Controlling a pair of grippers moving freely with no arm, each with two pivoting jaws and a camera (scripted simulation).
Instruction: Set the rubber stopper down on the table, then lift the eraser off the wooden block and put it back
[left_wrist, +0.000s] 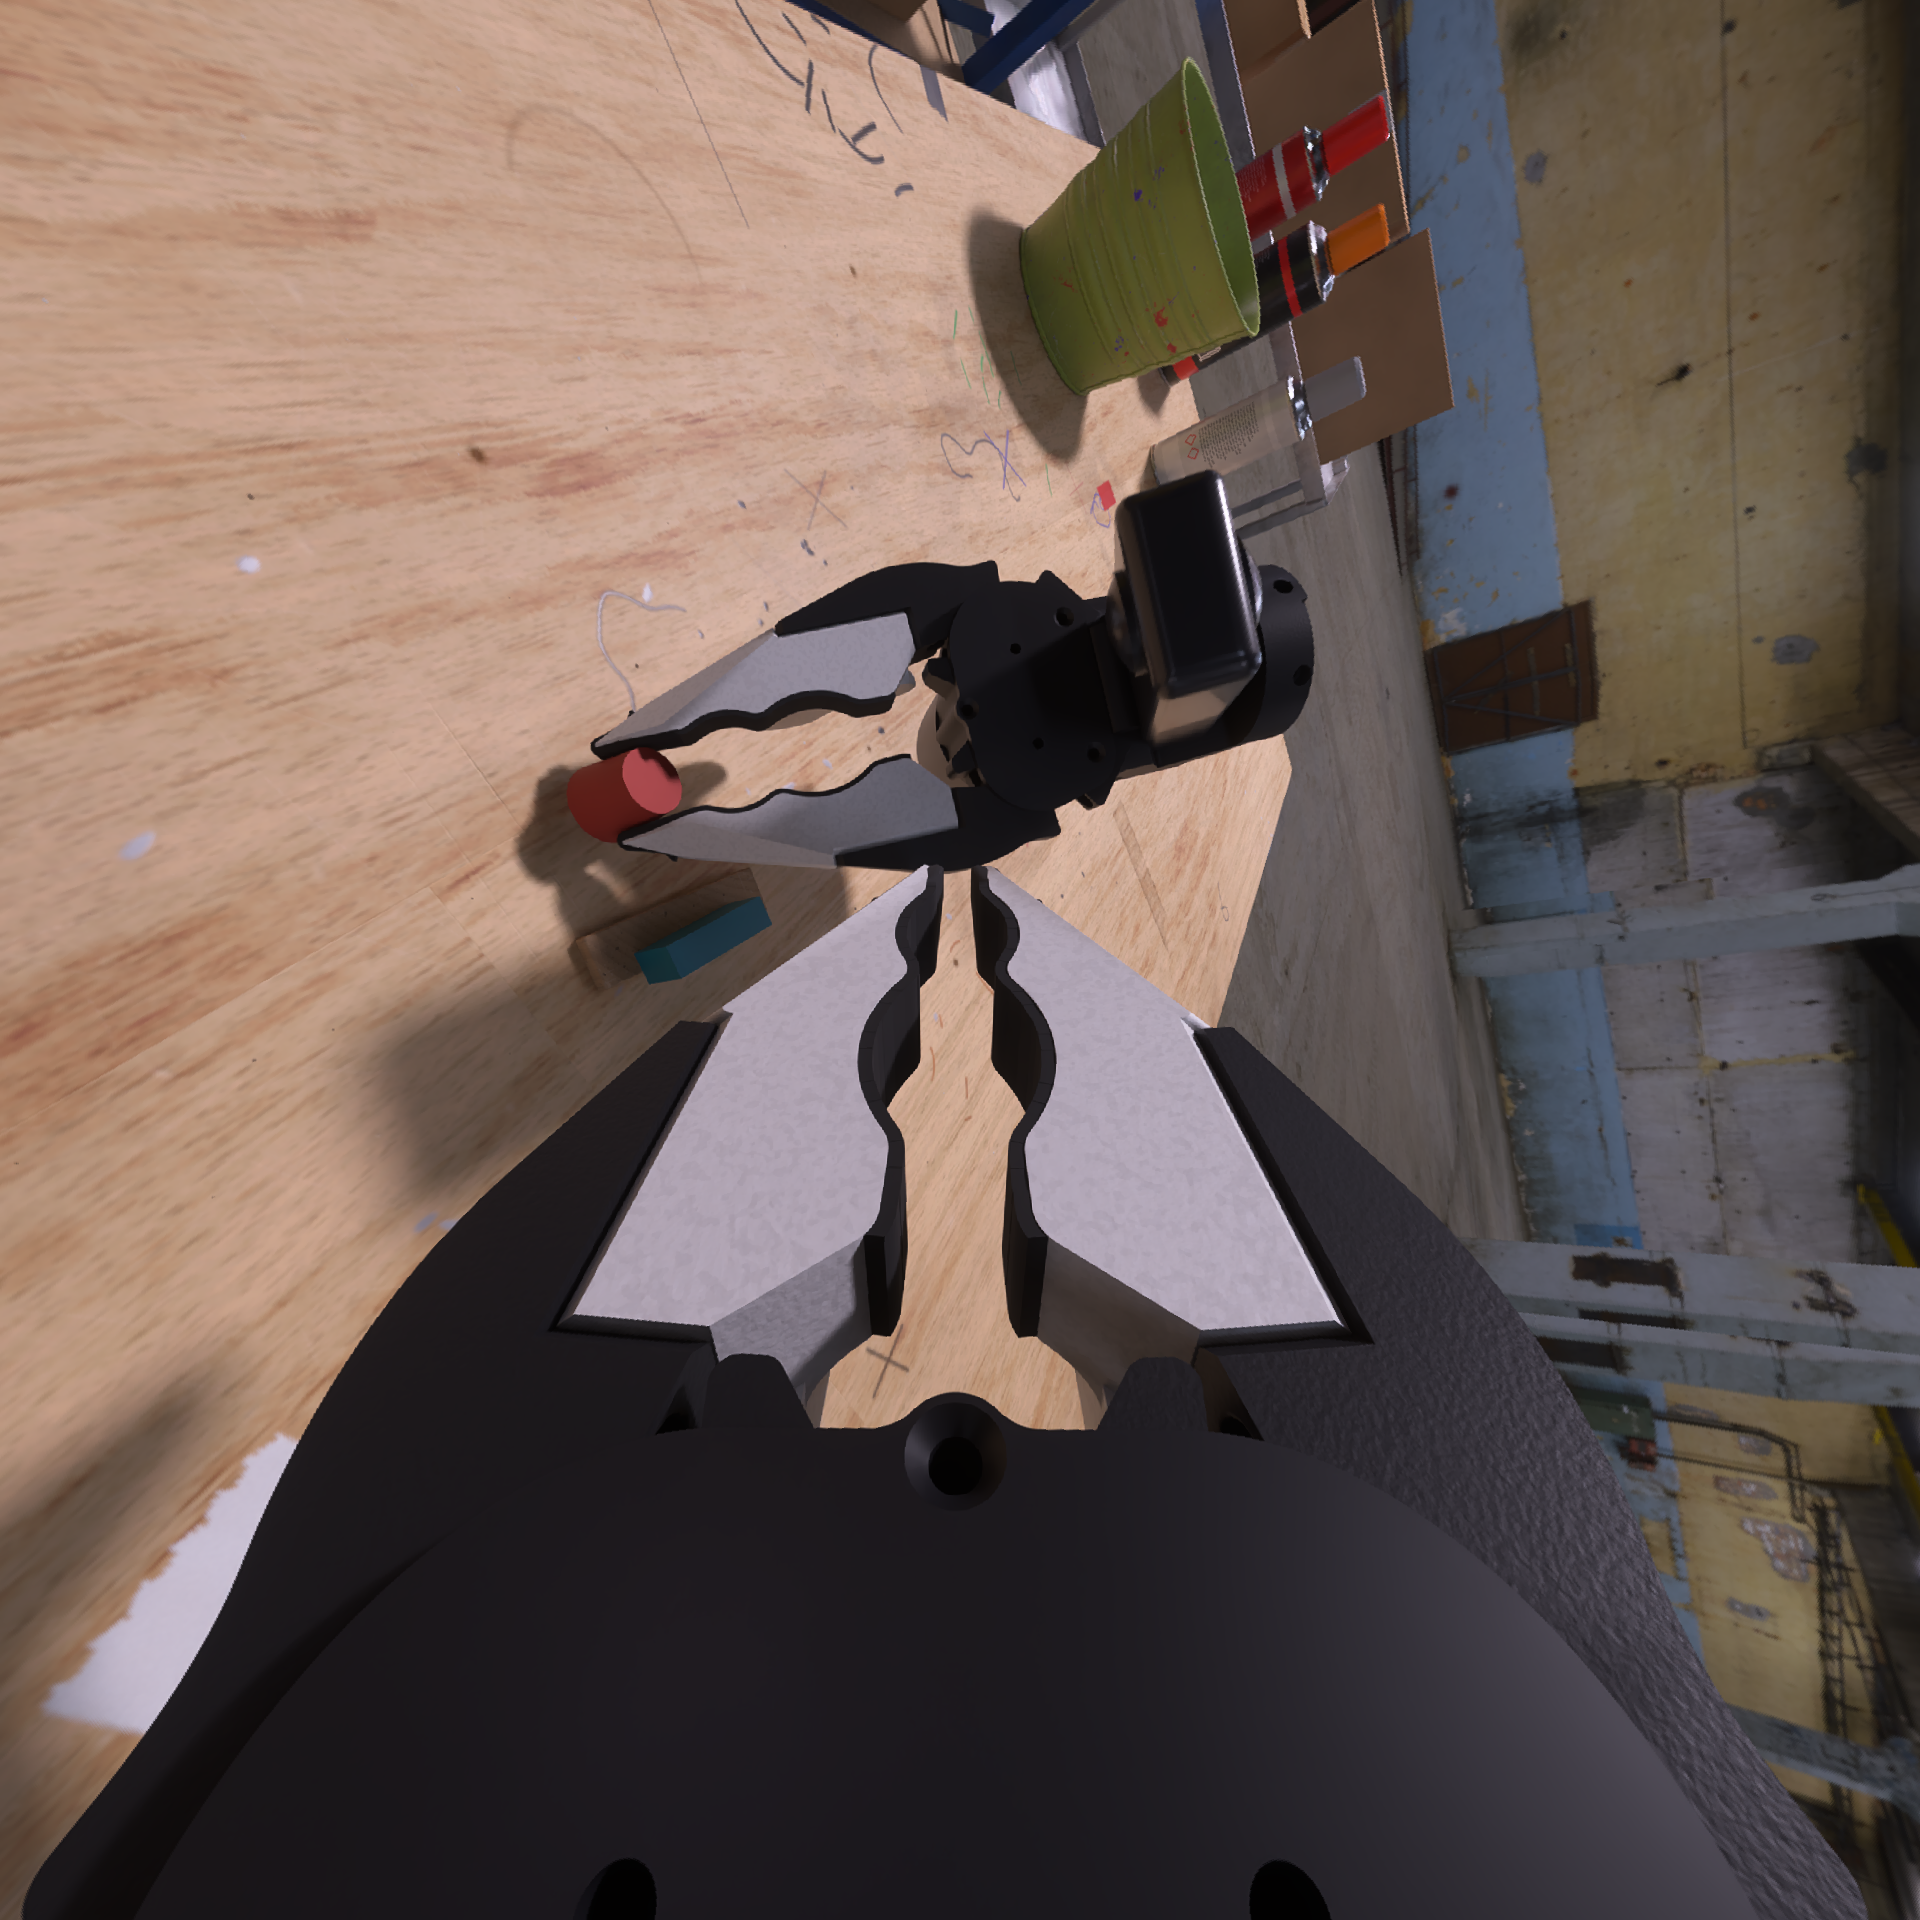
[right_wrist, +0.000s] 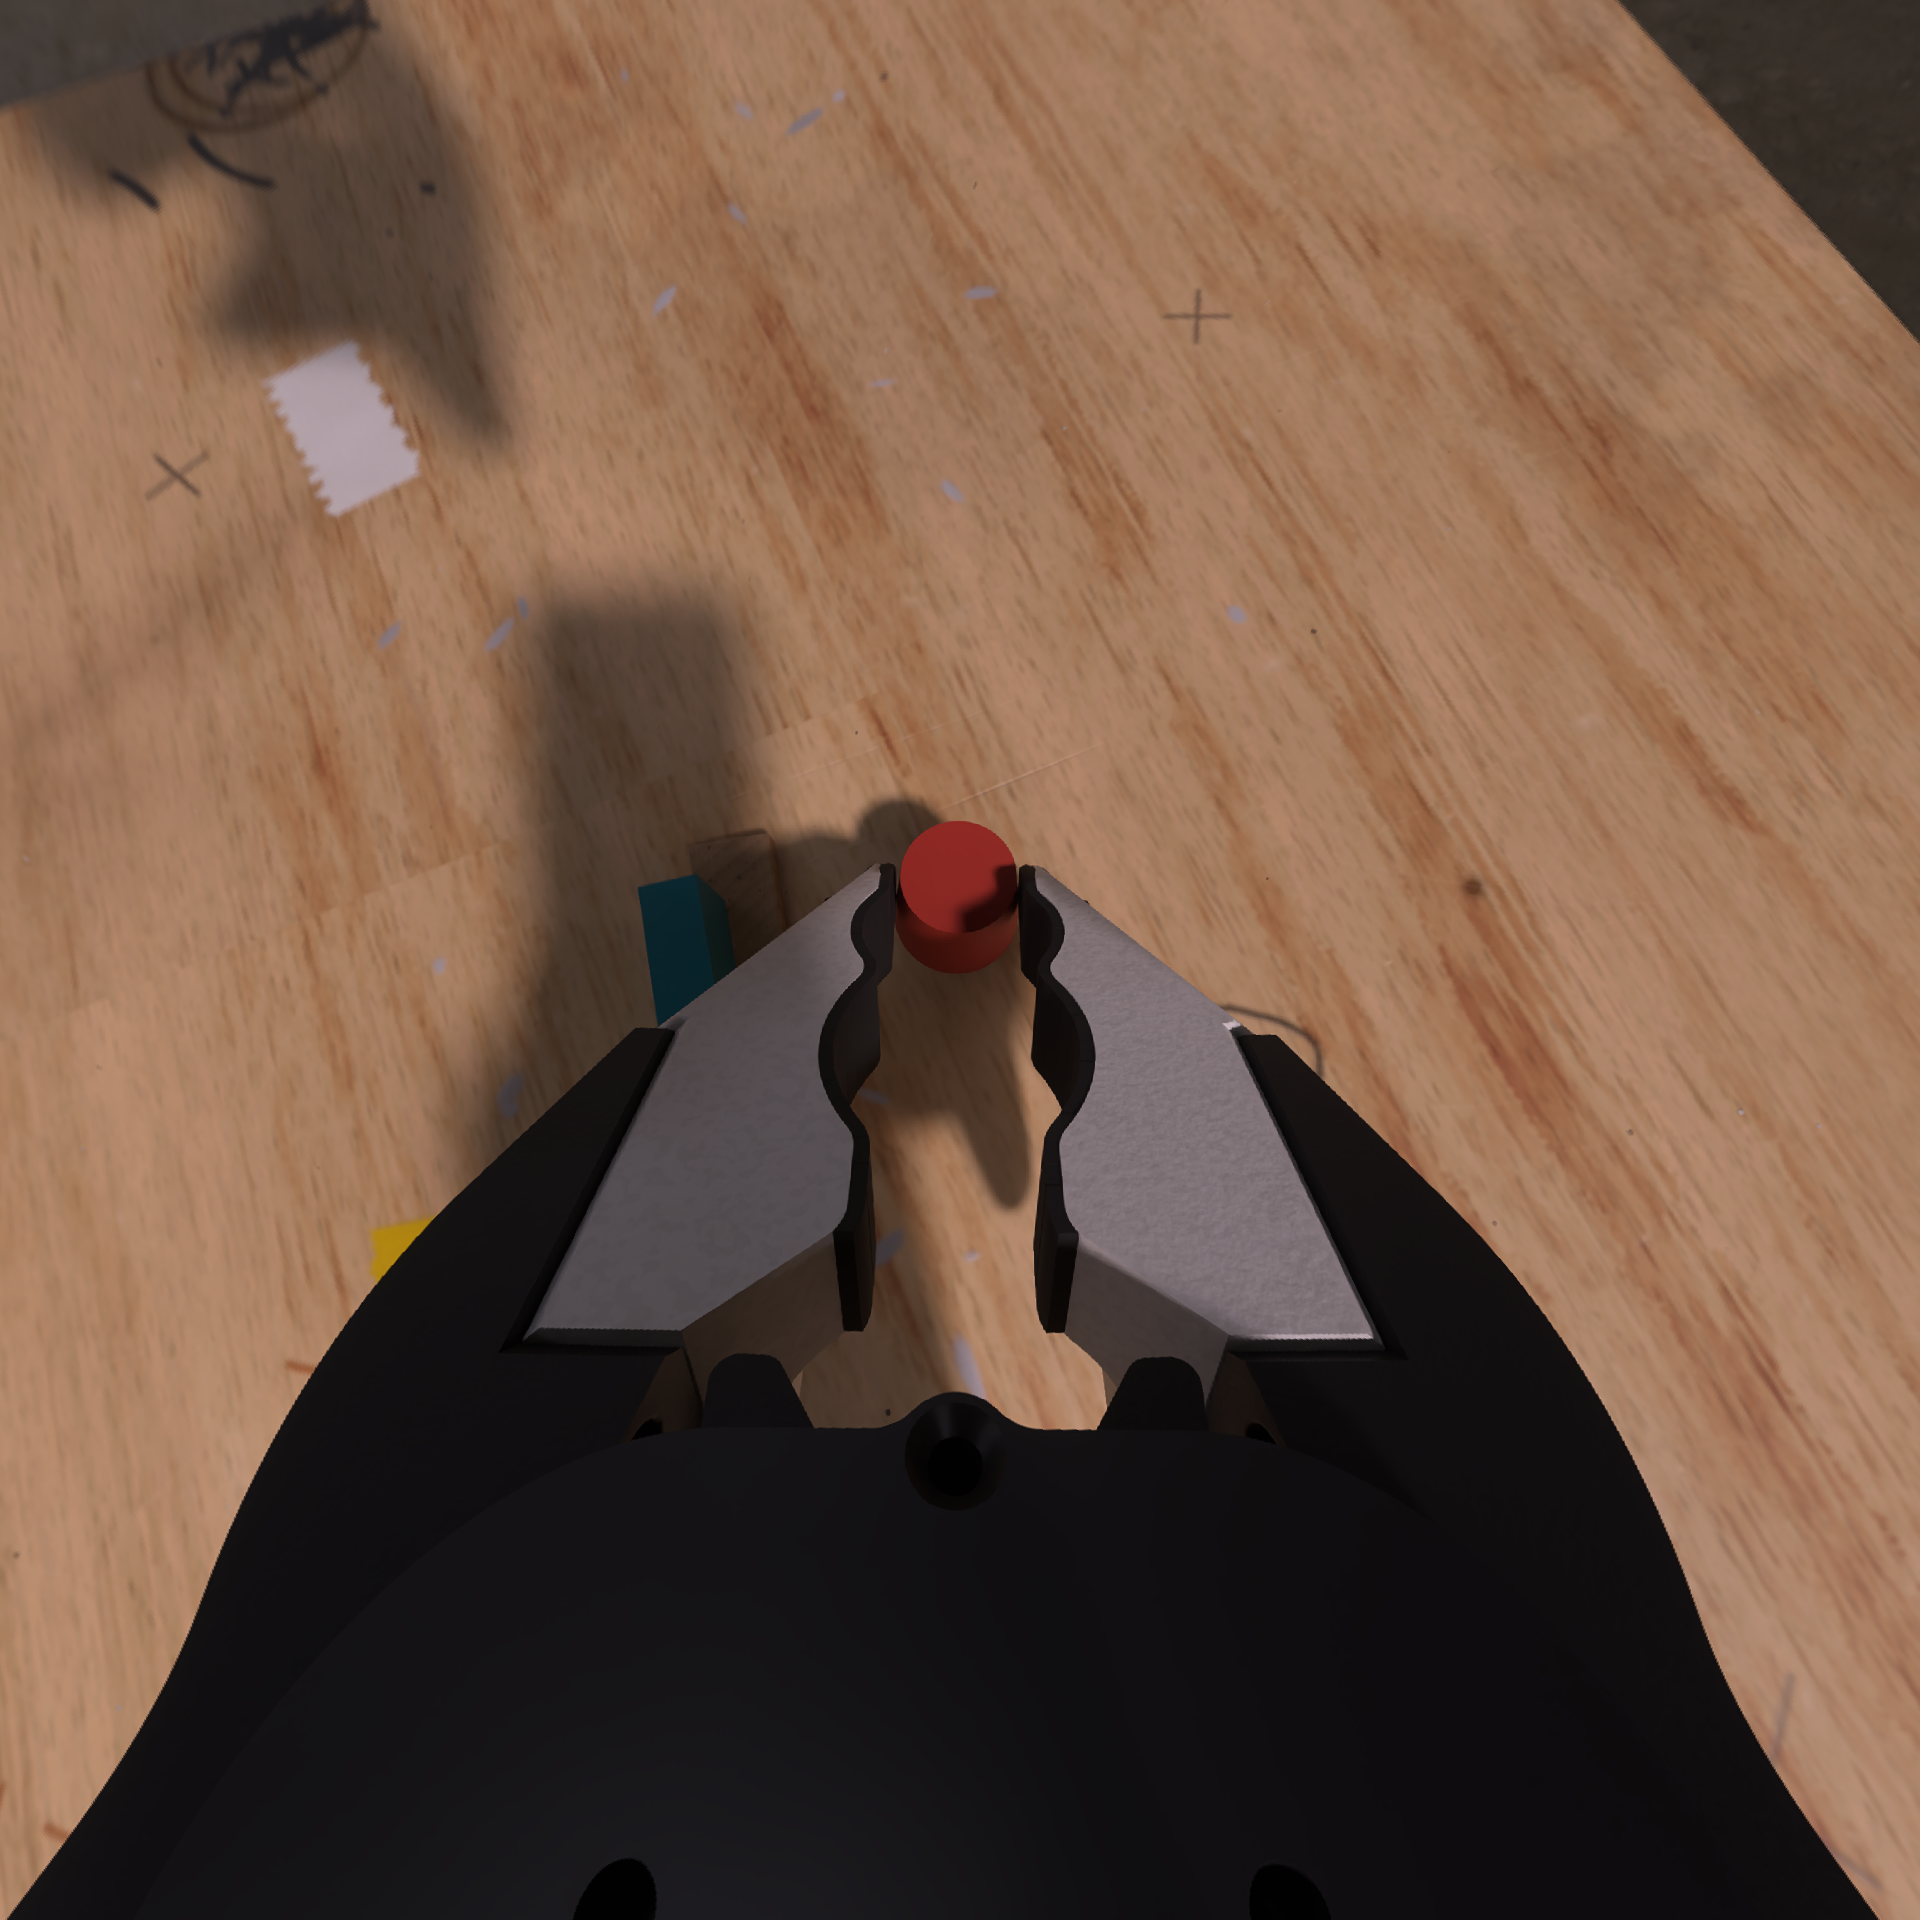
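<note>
A: What is lying where, starting with the largest item?

B: The wooden table (right_wrist: 1351, 623) is carrying everything. The wooden block (left_wrist: 623, 940) is lying flat on it with the teal eraser (left_wrist: 704, 940) resting on top. The right gripper (right_wrist: 956, 883) is pinching the red rubber stopper (right_wrist: 956, 894) between its fingertips, just beside the block. Whether the stopper is touching the table cannot be told.

A: And the left gripper (left_wrist: 958, 878)?

B: It is hanging back, fingers nearly closed and holding nothing.

A: Handling notes?

B: The stopper is likely light, slightly yielding and grippy, so it may be clinging on release; its round side is likely to roll. The eraser is likely light and firm: I am recommending a grasp across its long sides, near the middle.
</note>
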